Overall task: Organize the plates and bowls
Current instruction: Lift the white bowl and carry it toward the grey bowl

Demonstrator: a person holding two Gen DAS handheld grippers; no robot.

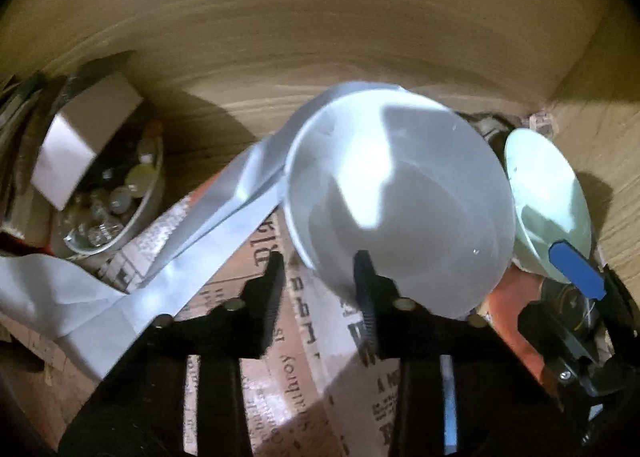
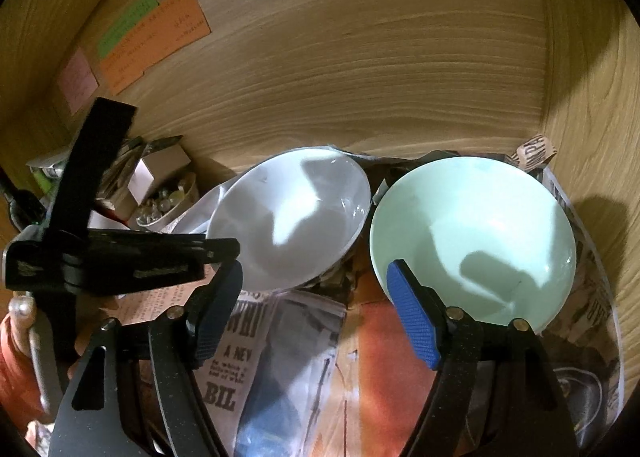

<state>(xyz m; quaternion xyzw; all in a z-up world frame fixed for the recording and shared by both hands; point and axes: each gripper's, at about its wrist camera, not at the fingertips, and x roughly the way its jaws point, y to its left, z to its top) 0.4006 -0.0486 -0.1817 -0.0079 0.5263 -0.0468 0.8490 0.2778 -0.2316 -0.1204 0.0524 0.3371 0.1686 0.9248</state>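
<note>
Left gripper (image 1: 320, 289): black ridged fingers. Right gripper (image 2: 316, 313): blue pads, brass-looking screws.

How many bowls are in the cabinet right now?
3: a white bowl in the middle, a mint green bowl to its right, and a small bowl of round glass bits at far left. Others may be hidden.

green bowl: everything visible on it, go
The green bowl is pale mint, glossy, ceramic-looking, round and empty, with no chips visible. It sits open side up, slightly tilted, on newspaper in the cupboard's right corner, right of the white bowl. One blue pad of the open right tongs lies inside its near rim, the other well outside; contact is unclear.
</note>
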